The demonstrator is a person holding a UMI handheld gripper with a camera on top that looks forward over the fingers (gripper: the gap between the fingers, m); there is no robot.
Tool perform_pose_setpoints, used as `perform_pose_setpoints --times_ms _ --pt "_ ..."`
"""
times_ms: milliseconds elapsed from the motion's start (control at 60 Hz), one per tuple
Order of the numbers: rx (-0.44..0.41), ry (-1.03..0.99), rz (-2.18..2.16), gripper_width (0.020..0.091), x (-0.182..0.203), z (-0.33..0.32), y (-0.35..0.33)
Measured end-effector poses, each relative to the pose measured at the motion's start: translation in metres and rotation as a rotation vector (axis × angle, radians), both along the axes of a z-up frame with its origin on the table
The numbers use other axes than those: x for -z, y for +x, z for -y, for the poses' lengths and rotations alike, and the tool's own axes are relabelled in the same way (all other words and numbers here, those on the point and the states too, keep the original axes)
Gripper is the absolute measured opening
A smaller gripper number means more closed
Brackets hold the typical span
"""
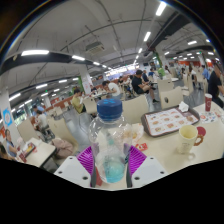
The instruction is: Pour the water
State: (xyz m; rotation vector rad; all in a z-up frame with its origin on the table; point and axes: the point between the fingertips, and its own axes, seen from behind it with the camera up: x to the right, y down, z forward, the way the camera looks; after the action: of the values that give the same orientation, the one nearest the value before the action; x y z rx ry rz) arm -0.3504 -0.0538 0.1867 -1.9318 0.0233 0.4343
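While the gripper (pixel 111 163) is pinching the water bottle (pixel 111 140) between both pads at lower center, the bottle is standing upright, cap up. Over at the right the mug (pixel 188 139) is sitting on the table (pixel 165 150), so I'm guessing a rightward tilt.

We've a bottle (pixel 109 140) filling the finger gap; mug (pixel 187 141) and tray (pixel 167 122) block the right, bare table (pixel 160 152) btwn.

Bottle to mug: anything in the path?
Nothing visible. The bottle is between the gripper's fingers, capped, pads against its sides. The mug stands ahead across bare table. The tray lies beyond that path.
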Motion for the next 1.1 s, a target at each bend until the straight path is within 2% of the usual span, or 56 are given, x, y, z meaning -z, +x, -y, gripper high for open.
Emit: perform_pose_setpoints --times_ms 133,233,517,650,750,867,983,1100 --pt "0.054 -0.053 -0.366 0.0399 -0.045 -0.040 0.025" --pt "0.113 -0.129 -0.665 0.0399 -0.056 -0.072 0.055" --pt "0.267 -0.318 -1.429 0.0397 -0.031 -0.126 0.130" --pt "0.330 -0.371 -1.581 0.0397 0.001 -0.142 0.148" --pt "0.341 -0.411 -1.617 0.0397 0.017 -0.141 0.150" --pt "0.325 -0.442 -1.588 0.0398 0.018 -0.142 0.152" --pt "0.248 -0.402 -1.378 0.0398 -0.002 -0.141 0.156" --pt "0.159 -0.264 -1.035 0.0398 -0.040 -0.142 0.187"
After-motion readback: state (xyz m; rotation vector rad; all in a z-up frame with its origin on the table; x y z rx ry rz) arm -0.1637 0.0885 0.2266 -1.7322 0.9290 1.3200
